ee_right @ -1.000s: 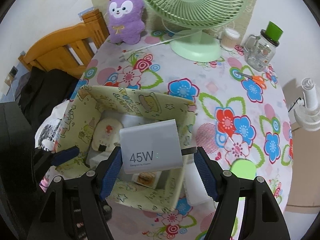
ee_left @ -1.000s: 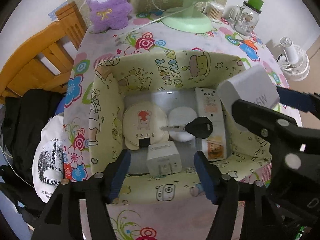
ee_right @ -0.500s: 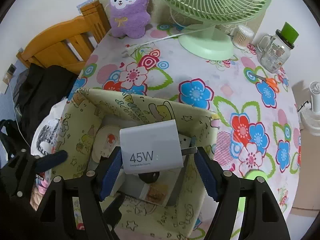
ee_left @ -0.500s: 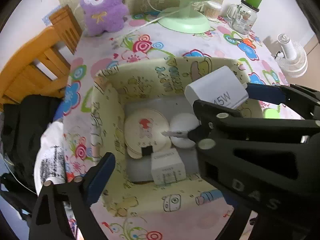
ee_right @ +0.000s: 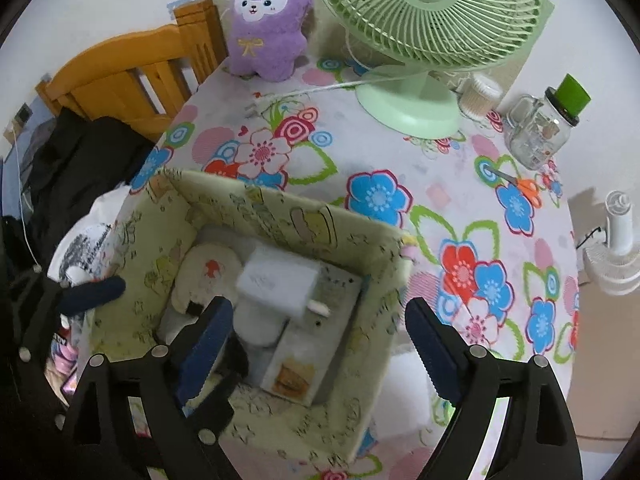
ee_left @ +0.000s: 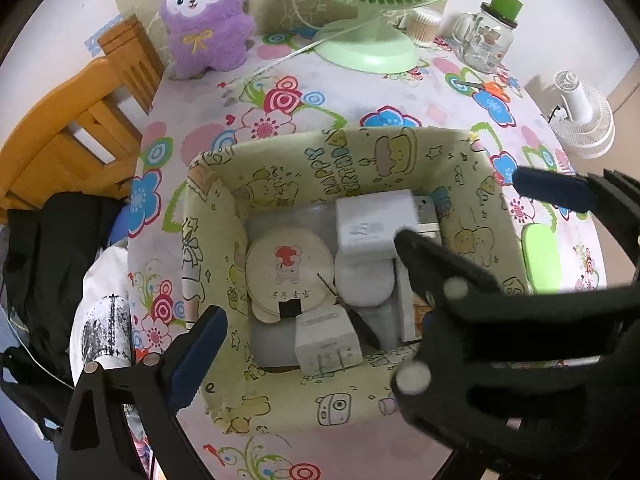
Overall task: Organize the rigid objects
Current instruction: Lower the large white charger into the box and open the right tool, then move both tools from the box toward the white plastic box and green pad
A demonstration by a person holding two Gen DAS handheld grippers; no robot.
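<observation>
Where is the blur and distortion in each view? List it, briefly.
Left wrist: the white charger is smeared and its print is unreadable; the right gripper looms close and soft; the fisheye blacks out the corners. Right wrist: the charger and the box wall look smeared, while the green fan looks sharp.
</observation>
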